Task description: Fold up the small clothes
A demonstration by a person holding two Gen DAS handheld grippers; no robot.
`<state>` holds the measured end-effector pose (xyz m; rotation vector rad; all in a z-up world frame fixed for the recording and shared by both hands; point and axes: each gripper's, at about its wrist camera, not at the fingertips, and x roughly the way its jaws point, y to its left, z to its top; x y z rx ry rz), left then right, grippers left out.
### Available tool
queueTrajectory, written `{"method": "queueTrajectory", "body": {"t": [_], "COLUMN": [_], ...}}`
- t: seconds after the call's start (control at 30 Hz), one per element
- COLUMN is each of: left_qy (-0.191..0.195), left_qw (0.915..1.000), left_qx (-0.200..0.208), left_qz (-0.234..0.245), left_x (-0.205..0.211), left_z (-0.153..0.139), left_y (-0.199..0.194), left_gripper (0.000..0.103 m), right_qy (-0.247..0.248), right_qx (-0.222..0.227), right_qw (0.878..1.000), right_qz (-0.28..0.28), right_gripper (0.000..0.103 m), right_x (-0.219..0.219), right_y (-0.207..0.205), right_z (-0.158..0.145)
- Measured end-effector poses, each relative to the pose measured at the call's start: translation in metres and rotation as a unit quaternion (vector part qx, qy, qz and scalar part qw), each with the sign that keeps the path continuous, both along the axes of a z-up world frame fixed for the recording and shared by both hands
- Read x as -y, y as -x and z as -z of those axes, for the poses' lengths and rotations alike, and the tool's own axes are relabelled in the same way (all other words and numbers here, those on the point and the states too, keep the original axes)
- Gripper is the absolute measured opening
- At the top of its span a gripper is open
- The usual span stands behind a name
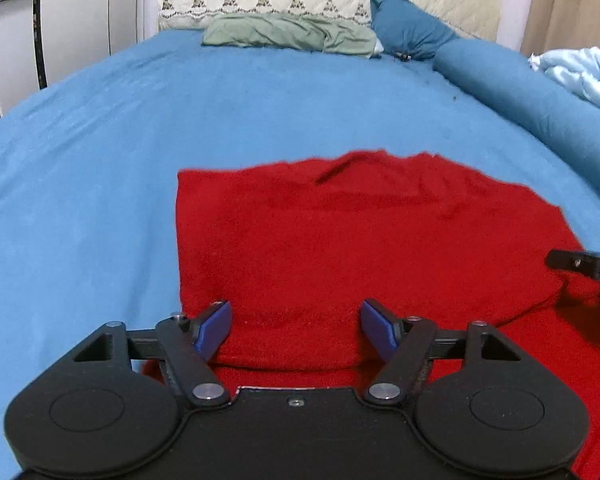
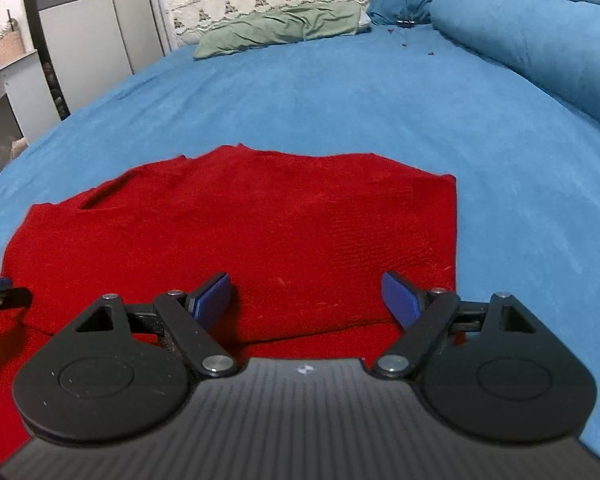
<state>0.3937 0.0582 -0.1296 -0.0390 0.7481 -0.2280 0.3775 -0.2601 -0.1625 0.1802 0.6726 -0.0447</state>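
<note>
Sweater (image 1: 340, 240) lies dead ahead on the bed (image 1: 100, 160) — folded edge under both spread-wide, empty grippers: left gripper (image 1: 296, 330), right gripper (image 2: 308, 300).

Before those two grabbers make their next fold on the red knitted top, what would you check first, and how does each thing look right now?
1. Left gripper open and empty: ok, its blue fingers stand apart.
2. Right gripper open and empty: ok, jaws wide, nothing between them.
3. Red knitted garment lying flat on the blue bedsheet: ok, though a small crease shows near its far edge.
4. A folded layer already lies over the near part: ok, its edge runs just ahead of both grippers.
5. Room beyond the garment for folding: ok, the green pillow and the blue bolster lie well away.
6. Layer edges lined up underneath: cannot tell.
</note>
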Motion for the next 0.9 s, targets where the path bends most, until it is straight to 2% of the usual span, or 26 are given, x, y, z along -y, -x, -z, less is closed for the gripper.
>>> {"method": "queueTrajectory", "body": {"t": [0.07, 0.13, 0.23, 0.3, 0.37, 0.5, 0.57, 0.63, 0.7, 0.73, 0.8, 0.87, 0.9], "left_qy": [0.011, 0.01, 0.015, 0.008, 0.009, -0.013, 0.01, 0.069, 0.101, 0.097, 0.068, 0.045, 0.047], "left_qw": [0.9995, 0.999, 0.9995, 0.9999, 0.9998, 0.9995, 0.9997, 0.9972, 0.9943, 0.9948, 0.9974, 0.9988, 0.9987], "left_qx": [0.03, 0.041, 0.018, 0.007, 0.011, 0.023, 0.024, 0.018, 0.019, 0.022, 0.019, -0.003, -0.012], "left_qz": [0.007, 0.011, 0.022, 0.011, 0.012, 0.014, -0.002, -0.023, -0.026, -0.024, -0.015, -0.018, -0.018], "left_x": [-0.001, 0.0, 0.0, -0.002, -0.005, 0.0, -0.006, -0.021, -0.032, -0.034, -0.033, -0.033, -0.036], "left_z": [-0.01, -0.015, -0.006, 0.006, 0.012, 0.016, 0.013, 0.007, -0.001, -0.003, -0.003, 0.008, 0.013], "left_y": [-0.003, -0.017, -0.052, -0.068, -0.074, -0.085, -0.089, -0.088, -0.082, -0.081, -0.087, -0.1, -0.103], "left_gripper": [0.077, 0.078, 0.078, 0.078, 0.078, 0.078, 0.078, 0.079, 0.082, 0.085, 0.086, 0.086, 0.086], "right_qy": [-0.007, -0.012, -0.021, -0.017, -0.015, -0.007, -0.007, -0.01, -0.015, -0.019, -0.022, -0.022, -0.024], "right_qx": [0.022, 0.038, 0.033, 0.024, 0.019, 0.024, 0.025, 0.026, 0.028, 0.036, 0.047, 0.041, 0.034], "right_qw": [1.0, 0.999, 0.999, 1.0, 1.0, 1.0, 1.0, 1.0, 0.999, 0.999, 0.999, 0.999, 0.999], "right_qz": [-0.009, -0.005, -0.004, 0.001, 0.002, 0.005, 0.012, 0.014, 0.014, 0.01, 0.003, 0.007, 0.012], "right_gripper": [0.098, 0.099, 0.099, 0.099, 0.099, 0.103, 0.103, 0.103, 0.103, 0.103, 0.103, 0.103, 0.103], "right_x": [0.001, 0.004, 0.008, 0.011, 0.014, 0.016, 0.016, 0.014, 0.014, 0.015, 0.015, 0.017, 0.018], "right_y": [0.004, 0.002, -0.009, -0.013, -0.018, -0.028, -0.03, -0.032, -0.03, -0.028, -0.026, -0.03, -0.033], "right_z": [-0.005, -0.01, -0.008, -0.004, 0.003, 0.012, 0.014, 0.014, 0.011, 0.008, 0.004, 0.006, 0.01]}}
